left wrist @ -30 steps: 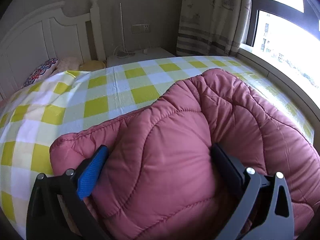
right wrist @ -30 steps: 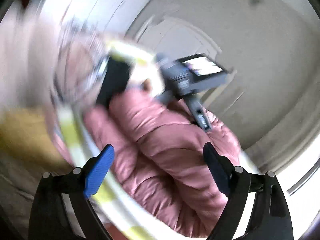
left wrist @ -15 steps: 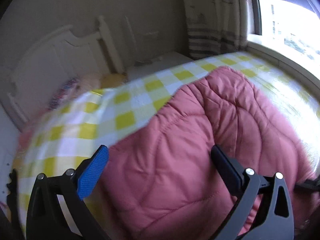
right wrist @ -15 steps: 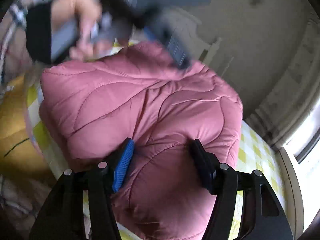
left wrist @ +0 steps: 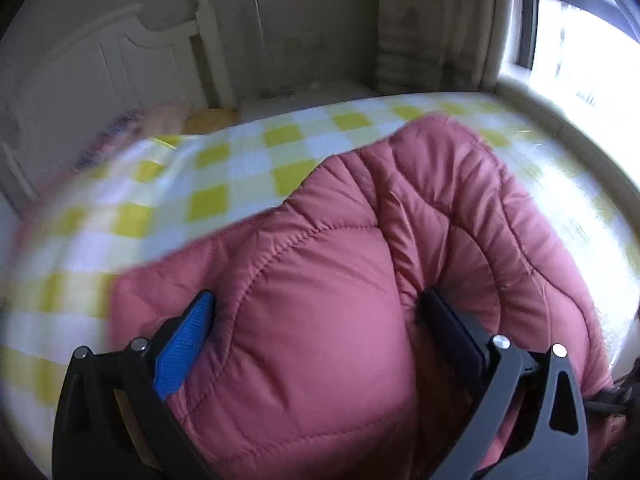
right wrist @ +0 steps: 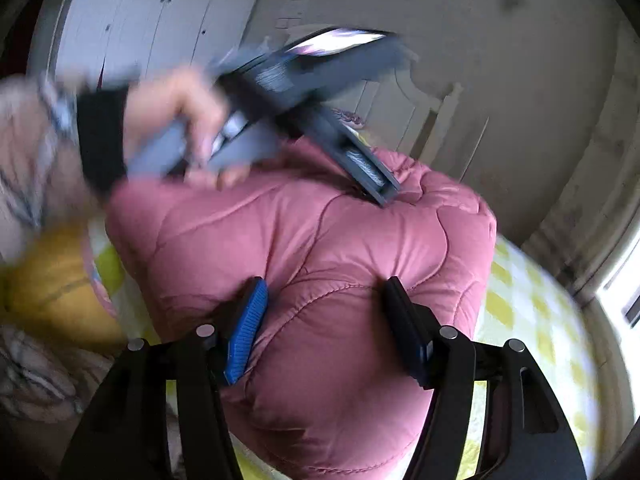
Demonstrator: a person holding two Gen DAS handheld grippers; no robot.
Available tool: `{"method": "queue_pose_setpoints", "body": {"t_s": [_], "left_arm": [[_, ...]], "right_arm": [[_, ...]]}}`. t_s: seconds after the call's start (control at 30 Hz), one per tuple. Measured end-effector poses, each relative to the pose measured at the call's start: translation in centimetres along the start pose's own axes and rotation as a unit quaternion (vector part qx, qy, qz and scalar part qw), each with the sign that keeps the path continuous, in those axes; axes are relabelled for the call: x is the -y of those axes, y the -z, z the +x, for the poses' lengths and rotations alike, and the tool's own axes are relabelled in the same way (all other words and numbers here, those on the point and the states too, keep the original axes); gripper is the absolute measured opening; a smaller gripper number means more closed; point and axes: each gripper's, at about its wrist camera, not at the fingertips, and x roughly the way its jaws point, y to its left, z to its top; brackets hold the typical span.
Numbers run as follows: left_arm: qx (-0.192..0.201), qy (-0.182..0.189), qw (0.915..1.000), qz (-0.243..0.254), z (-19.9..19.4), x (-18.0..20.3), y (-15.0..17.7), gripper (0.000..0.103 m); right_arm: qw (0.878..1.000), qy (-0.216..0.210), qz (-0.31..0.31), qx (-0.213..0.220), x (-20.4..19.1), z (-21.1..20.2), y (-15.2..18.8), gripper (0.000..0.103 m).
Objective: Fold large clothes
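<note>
A pink quilted jacket (left wrist: 440,200) lies bunched on a bed with a yellow-and-white checked sheet (left wrist: 240,160). My left gripper (left wrist: 316,320) stands wide open and presses down on the jacket, and a puffy fold bulges between its pads. In the right wrist view a hand (right wrist: 172,104) holds that gripper, and one of its fingers (right wrist: 360,164) rests on the top of the jacket (right wrist: 240,232). My right gripper (right wrist: 324,300) is shut on a thick fold at the jacket's near edge, both pads dug into the fabric.
A white headboard (left wrist: 100,64) with pillows (left wrist: 208,120) stands at the bed's far end. A curtain (left wrist: 432,28) and a bright window (left wrist: 580,52) are to the right. A yellow cushion (right wrist: 52,288) lies at the left, and white wardrobe doors (right wrist: 140,12) rise behind.
My right gripper came down onto the jacket and its jaws narrowed onto a fold. The left gripper shifted sideways and back, still wide over the same bulge of jacket.
</note>
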Motion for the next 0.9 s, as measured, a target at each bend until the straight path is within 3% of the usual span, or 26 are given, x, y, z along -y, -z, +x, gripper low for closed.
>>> {"method": "queue_pose_setpoints", "body": {"t_s": [0.03, 0.07, 0.17, 0.27, 0.33, 0.4, 0.43, 0.53, 0.67, 0.77, 0.9], "left_arm": [[-0.003, 0.032, 0.9985, -0.045, 0.1, -1.6, 0.4, 0.101], [-0.003, 0.038, 0.9977, -0.056, 0.0, -2.2, 0.5, 0.101], [-0.013, 0.015, 0.9996, -0.017, 0.0, -1.3, 0.5, 0.101], [-0.016, 0.015, 0.9996, -0.019, 0.1, -1.3, 0.4, 0.101], [-0.016, 0.018, 0.9995, -0.021, 0.1, -1.4, 0.4, 0.101], [-0.021, 0.018, 0.9995, -0.018, 0.1, -1.5, 0.3, 0.101], [-0.031, 0.020, 0.9992, -0.014, 0.0, -1.6, 0.2, 0.101], [-0.057, -0.007, 0.9983, -0.003, -1.1, -1.2, -1.1, 0.101], [0.002, -0.060, 0.9981, -0.011, -4.5, -0.9, -2.0, 0.101], [-0.010, -0.097, 0.9946, -0.036, -2.5, -1.4, -0.2, 0.101], [0.024, -0.100, 0.9931, -0.056, -1.7, -2.3, 2.1, 0.101]], "right_arm": [[1.000, -0.005, 0.005, -0.001, 0.3, -0.3, -0.1, 0.062], [1.000, -0.007, 0.015, -0.003, 0.6, -0.8, -0.7, 0.062], [0.996, -0.037, 0.071, 0.026, 1.7, -2.8, -2.3, 0.055], [0.993, -0.059, 0.086, 0.056, 1.3, -4.1, -4.0, 0.055], [0.995, -0.068, 0.058, 0.033, -0.1, -3.1, -4.2, 0.055], [0.998, -0.056, -0.004, -0.042, -2.7, 0.4, -2.7, 0.055], [0.998, -0.037, -0.025, -0.037, -3.2, 0.6, -2.2, 0.056], [0.999, -0.037, -0.023, -0.030, -2.8, 0.5, -1.9, 0.056], [0.998, -0.046, -0.014, -0.027, -1.8, 0.1, -1.8, 0.056], [0.999, -0.046, -0.016, -0.025, -1.5, -0.1, -1.9, 0.056], [0.996, -0.088, -0.005, -0.023, 0.0, -1.9, -2.5, 0.055]]}}
